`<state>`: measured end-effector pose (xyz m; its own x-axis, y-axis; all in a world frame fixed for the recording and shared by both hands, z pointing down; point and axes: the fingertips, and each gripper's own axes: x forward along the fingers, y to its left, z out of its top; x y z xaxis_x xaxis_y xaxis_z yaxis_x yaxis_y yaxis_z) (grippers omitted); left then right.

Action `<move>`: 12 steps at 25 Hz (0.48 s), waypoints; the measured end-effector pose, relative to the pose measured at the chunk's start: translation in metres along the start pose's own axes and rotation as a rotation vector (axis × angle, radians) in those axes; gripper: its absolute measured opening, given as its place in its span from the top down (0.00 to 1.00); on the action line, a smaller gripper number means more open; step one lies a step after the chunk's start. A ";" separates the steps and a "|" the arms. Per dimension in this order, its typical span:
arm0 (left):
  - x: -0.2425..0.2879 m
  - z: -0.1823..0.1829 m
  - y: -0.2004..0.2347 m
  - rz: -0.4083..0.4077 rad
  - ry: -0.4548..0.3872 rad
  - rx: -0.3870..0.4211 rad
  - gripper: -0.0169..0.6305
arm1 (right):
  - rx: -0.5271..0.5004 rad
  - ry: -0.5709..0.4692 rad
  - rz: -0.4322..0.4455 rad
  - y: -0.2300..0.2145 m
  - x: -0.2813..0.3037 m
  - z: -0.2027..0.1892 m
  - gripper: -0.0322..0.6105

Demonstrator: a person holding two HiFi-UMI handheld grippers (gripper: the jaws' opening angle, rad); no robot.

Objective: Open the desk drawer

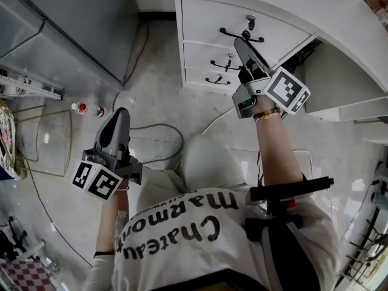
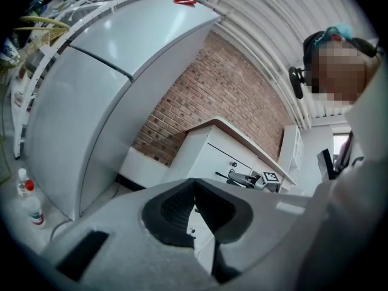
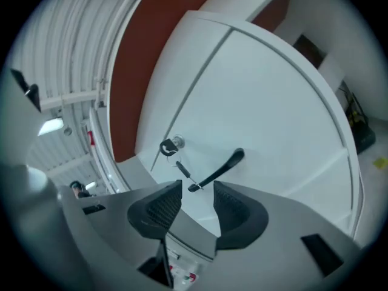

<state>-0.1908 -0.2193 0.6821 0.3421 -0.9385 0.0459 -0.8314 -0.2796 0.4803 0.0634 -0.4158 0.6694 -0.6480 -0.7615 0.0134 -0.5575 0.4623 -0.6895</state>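
The white desk (image 1: 285, 8) has three drawers stacked at its left side. The top drawer (image 1: 206, 20) carries a black bar handle (image 1: 241, 36) and a lock with a key (image 1: 250, 22). My right gripper (image 1: 241, 43) points at that drawer front, right at the handle. In the right gripper view it (image 3: 197, 190) is open, and the lower end of the handle (image 3: 218, 171) lies just ahead of the gap between its pads, touching neither. My left gripper (image 1: 121, 113) hangs over the floor at the left, away from the desk; it (image 2: 194, 182) is shut with nothing in it.
Two lower drawers with black handles (image 1: 224, 63) (image 1: 217, 80) sit under the top one. A tall grey cabinet (image 1: 66, 29) stands at the left. Small bottles (image 1: 79, 108), cables (image 1: 157, 129) and a wire-framed glass stand (image 1: 45, 141) are on the floor.
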 end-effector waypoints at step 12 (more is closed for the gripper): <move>-0.020 0.012 0.002 0.042 -0.064 -0.026 0.95 | 0.501 -0.124 -0.063 -0.027 0.006 0.009 0.71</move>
<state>-0.2048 -0.2035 0.6717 0.2780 -0.9605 0.0107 -0.8325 -0.2353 0.5015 0.0791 -0.4372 0.6812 -0.5381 -0.8429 0.0011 -0.2567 0.1626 -0.9527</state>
